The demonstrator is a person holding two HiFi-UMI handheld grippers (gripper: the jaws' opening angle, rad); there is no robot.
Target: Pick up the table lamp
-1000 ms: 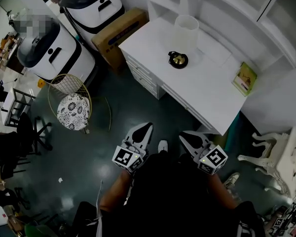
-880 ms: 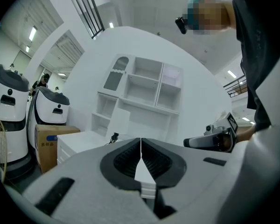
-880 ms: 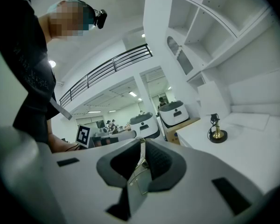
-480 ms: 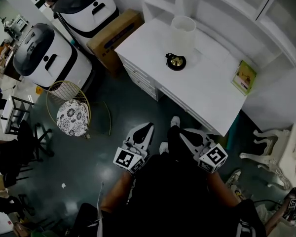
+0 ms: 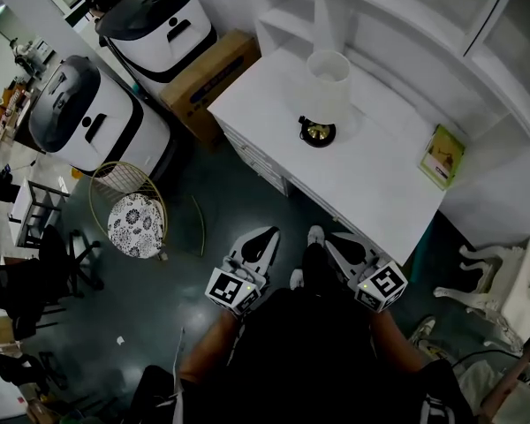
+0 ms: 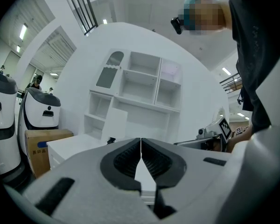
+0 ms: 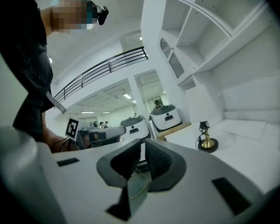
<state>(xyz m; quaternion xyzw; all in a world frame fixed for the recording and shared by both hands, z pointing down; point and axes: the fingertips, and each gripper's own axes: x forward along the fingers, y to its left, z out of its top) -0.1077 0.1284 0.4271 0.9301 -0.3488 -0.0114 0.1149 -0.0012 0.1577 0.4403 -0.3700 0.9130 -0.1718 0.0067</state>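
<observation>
Can't get the table lamp [image 5: 325, 100] whole in any view: from the head view the shade covers most of the stem; in the R gripper view only stem & base [image 7: 206, 142] read clearly, w/ the shade hard to tell from the white wall behind the desk [image 5: 380, 179]; in the L gripper view just a pale shade shape [image 6: 114, 124] over the desk's far side. Shelving [image 5: 406, 20] above the desk cut off by the frame top, carved white chair [image 5: 503, 281] off the desk's right end cut by the frame edge, floor on the desk's near side partly hidden by the person's torso & arms. Vs. half a sec ago: lamp on the same spot, back-left part of the desk, untouched; both grippers still low on the desk's near side, a touch closer to its front edge, jaws unchanged. L gripper [image 5: 269, 232] [image 6: 141, 146]: black ribbed pads pressed together, nothing btwn. R gripper [image 5: 333, 238] [image 7: 142, 147]: tips meeting too, also empty. White moulded bodies, marker cubes in black & white squares. Desk smooth white, rectangular, drawers along the front. Shade a white tapered drum; base a round dark disc w/ brass-coloured centre. Green-yellow booklet [image 5: 442, 155] flat at the desk's right end. Brown cardboard box [image 5: 208, 71] against the desk's left end. Gold wire stool [image 5: 134, 223] w/ round floral cushion well out from that end.
</observation>
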